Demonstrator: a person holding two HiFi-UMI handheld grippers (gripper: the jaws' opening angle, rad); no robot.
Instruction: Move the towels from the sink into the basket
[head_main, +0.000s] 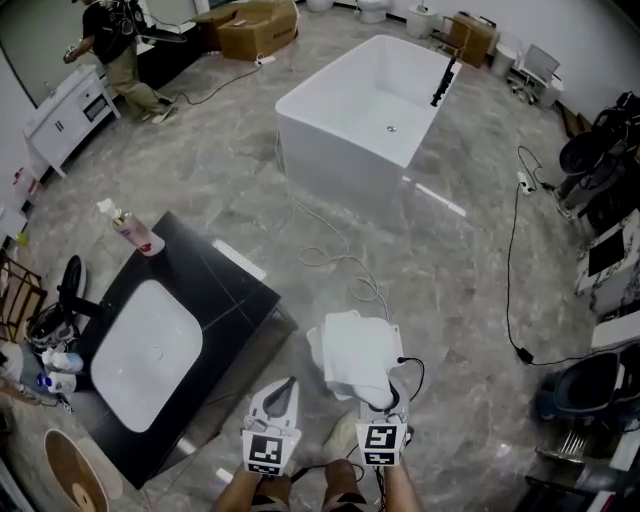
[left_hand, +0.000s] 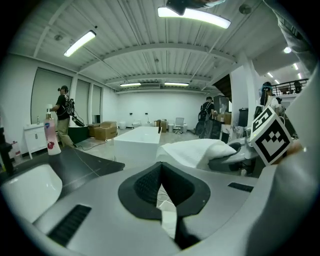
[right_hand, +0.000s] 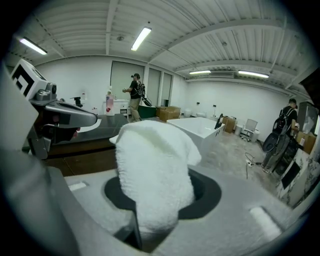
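My right gripper (head_main: 379, 398) is shut on a white folded towel (head_main: 354, 353), which bulges up out of its jaws over the floor, just right of the counter. In the right gripper view the towel (right_hand: 152, 170) fills the space between the jaws and hides the fingertips. To its left, my left gripper (head_main: 284, 386) has its jaws together with nothing between them; the same gripper (left_hand: 161, 192) sees the towel (left_hand: 195, 150) beside it. The white sink (head_main: 148, 352) sits in a black counter (head_main: 225, 290) and its basin shows no towel. A round tan basket (head_main: 74, 474) stands at the lower left.
A pink soap bottle (head_main: 135, 232) stands on the counter's far corner. A white bathtub (head_main: 365, 100) lies ahead, with cables (head_main: 340, 262) trailing over the marble floor. A person (head_main: 115, 50) and cardboard boxes (head_main: 255, 25) are far back; equipment crowds the right edge.
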